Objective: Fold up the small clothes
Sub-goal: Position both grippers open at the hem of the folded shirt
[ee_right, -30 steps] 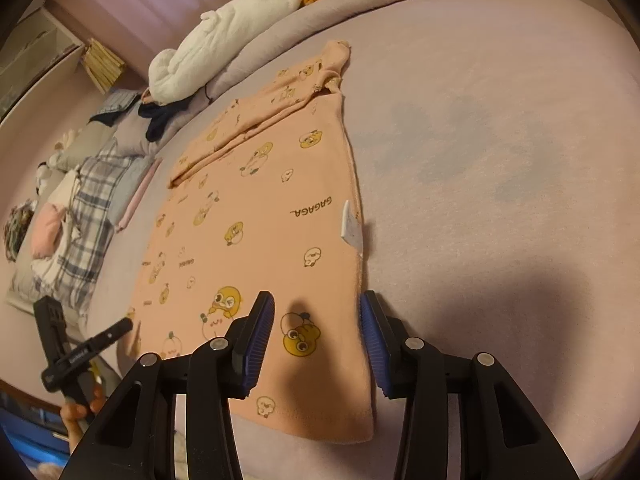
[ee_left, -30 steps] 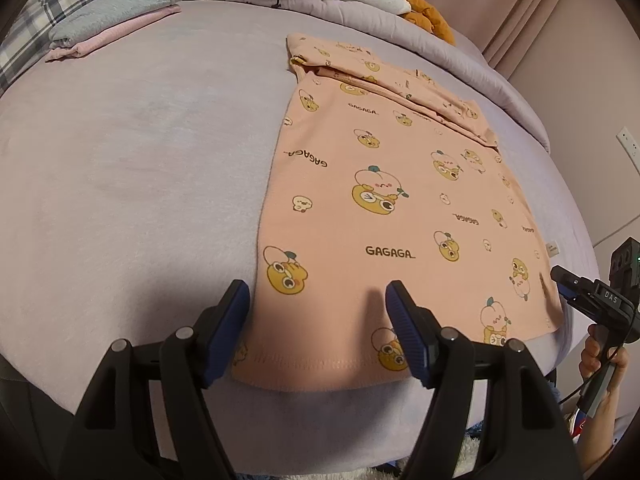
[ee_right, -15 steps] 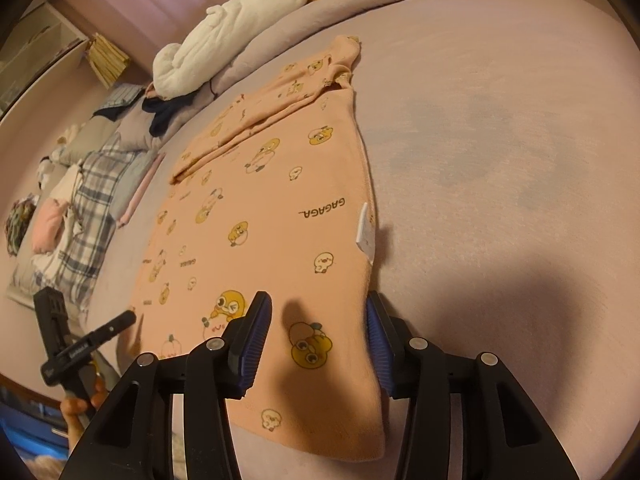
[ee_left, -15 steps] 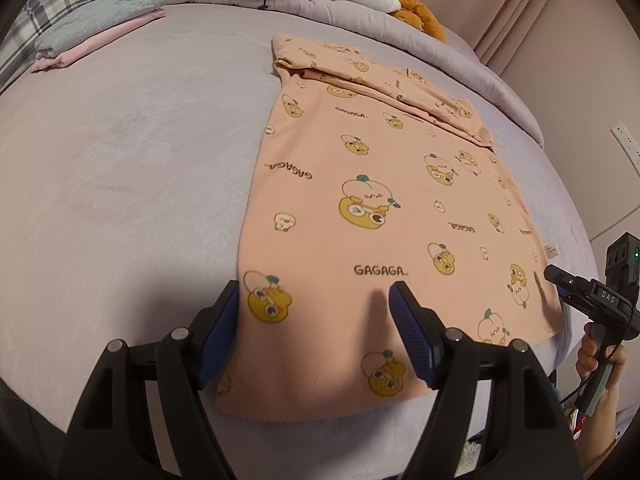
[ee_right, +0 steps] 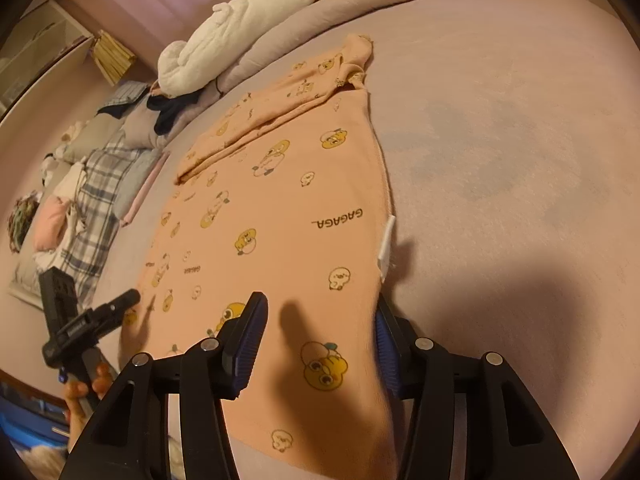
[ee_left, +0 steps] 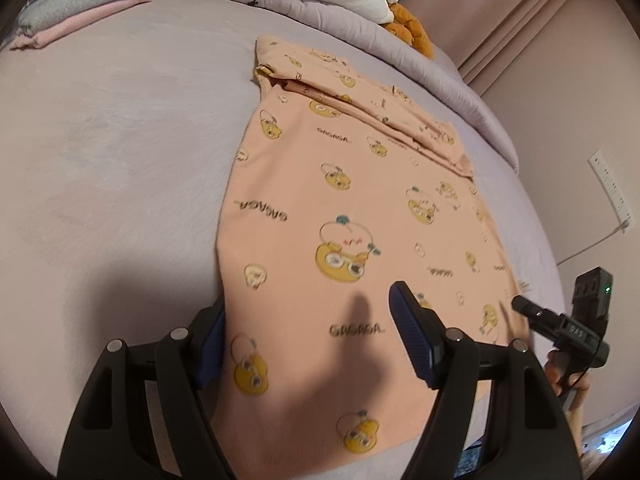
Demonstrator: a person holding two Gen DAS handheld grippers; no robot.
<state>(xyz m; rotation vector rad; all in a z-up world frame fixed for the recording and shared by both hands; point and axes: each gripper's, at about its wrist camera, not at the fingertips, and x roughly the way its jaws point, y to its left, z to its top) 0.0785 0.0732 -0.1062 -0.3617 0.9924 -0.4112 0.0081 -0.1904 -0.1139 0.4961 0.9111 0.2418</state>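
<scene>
Here, left gripper (ee_left: 308, 334) and right gripper (ee_right: 320, 344) jaws apart, gripping nothing, astride peach shirt (ee_left: 352, 240) corners

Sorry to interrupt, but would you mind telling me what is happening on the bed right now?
A person is folding a small peach shirt printed with cartoon ducks, using a handheld gripper in each hand. It lies flat on the lilac bed, its sleeves already folded across the far end. The left gripper straddles one near corner of the hem and the right gripper the other. Both sets of jaws are open, the right having just been opening, so nothing is gripped yet.
</scene>
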